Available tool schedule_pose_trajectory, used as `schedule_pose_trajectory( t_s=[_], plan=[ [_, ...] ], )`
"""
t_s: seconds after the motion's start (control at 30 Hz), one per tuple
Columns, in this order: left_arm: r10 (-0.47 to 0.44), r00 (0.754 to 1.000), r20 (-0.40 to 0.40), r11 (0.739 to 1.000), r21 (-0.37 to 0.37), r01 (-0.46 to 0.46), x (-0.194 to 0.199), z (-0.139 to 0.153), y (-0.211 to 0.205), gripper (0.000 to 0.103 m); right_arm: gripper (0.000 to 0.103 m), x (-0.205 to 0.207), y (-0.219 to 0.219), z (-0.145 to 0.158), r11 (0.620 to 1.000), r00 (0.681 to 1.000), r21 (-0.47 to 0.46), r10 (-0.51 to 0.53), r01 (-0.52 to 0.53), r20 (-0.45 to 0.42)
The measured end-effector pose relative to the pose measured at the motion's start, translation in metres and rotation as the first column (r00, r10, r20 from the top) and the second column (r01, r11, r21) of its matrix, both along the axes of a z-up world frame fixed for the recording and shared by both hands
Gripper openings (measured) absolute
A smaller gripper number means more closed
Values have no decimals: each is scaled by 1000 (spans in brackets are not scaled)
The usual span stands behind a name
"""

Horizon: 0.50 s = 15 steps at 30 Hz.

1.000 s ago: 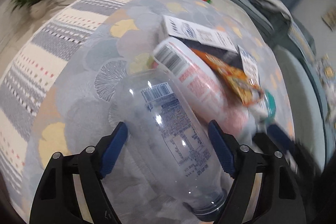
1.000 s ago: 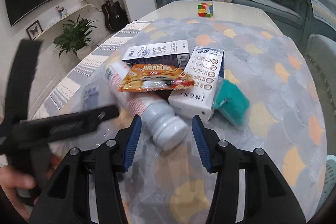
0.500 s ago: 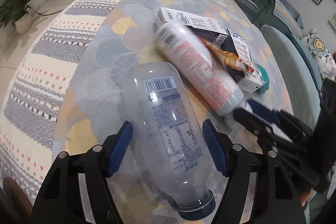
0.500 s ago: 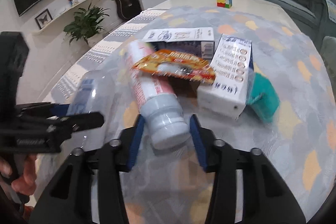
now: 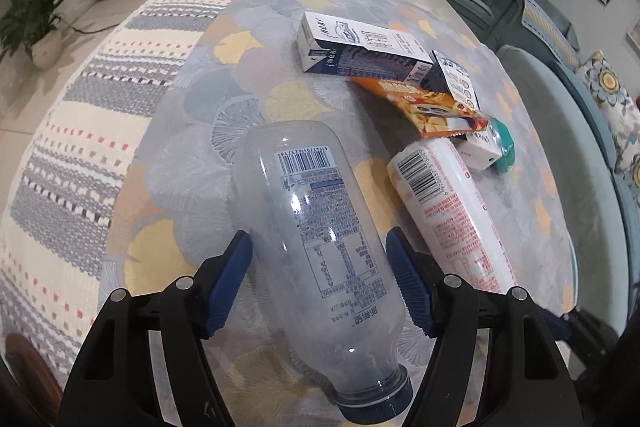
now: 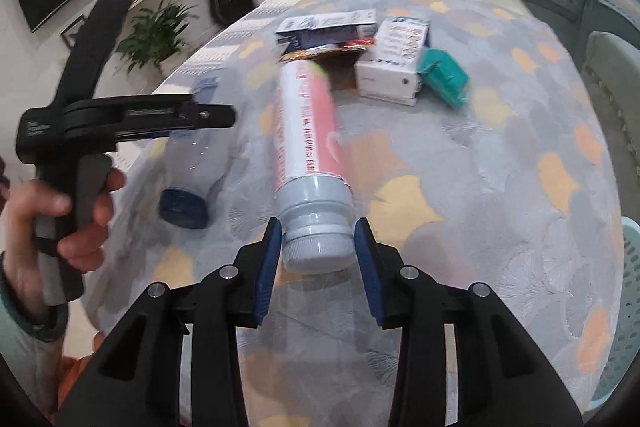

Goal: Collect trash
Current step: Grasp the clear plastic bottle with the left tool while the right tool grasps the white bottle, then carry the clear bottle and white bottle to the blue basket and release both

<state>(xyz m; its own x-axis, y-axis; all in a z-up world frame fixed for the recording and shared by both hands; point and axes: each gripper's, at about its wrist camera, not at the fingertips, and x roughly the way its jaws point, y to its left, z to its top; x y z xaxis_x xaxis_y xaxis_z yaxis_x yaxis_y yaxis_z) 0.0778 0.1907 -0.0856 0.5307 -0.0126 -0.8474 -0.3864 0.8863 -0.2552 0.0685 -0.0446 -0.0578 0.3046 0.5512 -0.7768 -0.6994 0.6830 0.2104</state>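
Clear plastic bottle (image 5: 316, 227) lying on its side near the front of the patterned table (image 6: 500, 187), dark cap toward the camera, clamped across its belly by the left gripper (image 5: 318, 259), blue pads snug on both flanks. Right next to it, a white-and-pink bottle (image 6: 308, 131), also on its side, grey cap (image 6: 316, 231) sitting between the jaws of the right gripper (image 6: 316, 243). Those jaws opening right now, pads looking just off the cap, so no real hold there as far as visible. Further back, a heap of two cartons (image 5: 360, 51), an orange snack wrapper (image 5: 432, 107) and something teal (image 5: 504, 147), the wrapper just touching the pink bottle's far end. Biggest risk, probably: round, slick cap, easy to squirt out or roll away if pinched off-centre, maybe dragging the wrapper along. Thin clear plastic likely to buckle and slip under a hard squeeze too. Both tools close together, so a bump between them plausible on lifting. Both grippers pitched steeply down at the table, the left hand (image 6: 76, 211) wrapped round its handle, fingers on the trigger. Pale slotted basket (image 6: 628, 287) at the right edge, possibly the bin.
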Motion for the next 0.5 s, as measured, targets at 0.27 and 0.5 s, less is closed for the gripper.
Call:
schedule_pose_trajectory(
  t_s=[0.27, 0.5],
  plan=[
    [-3, 1000, 12, 1000, -16, 4, 0, -1, 5, 67, 61, 33, 39, -3, 997, 996, -17, -80, 81, 30],
    [-11, 1000, 16, 999, -44, 12, -2, -2, 9, 67, 55, 50, 64, -25, 995, 997, -74, -69, 66, -38]
  ],
)
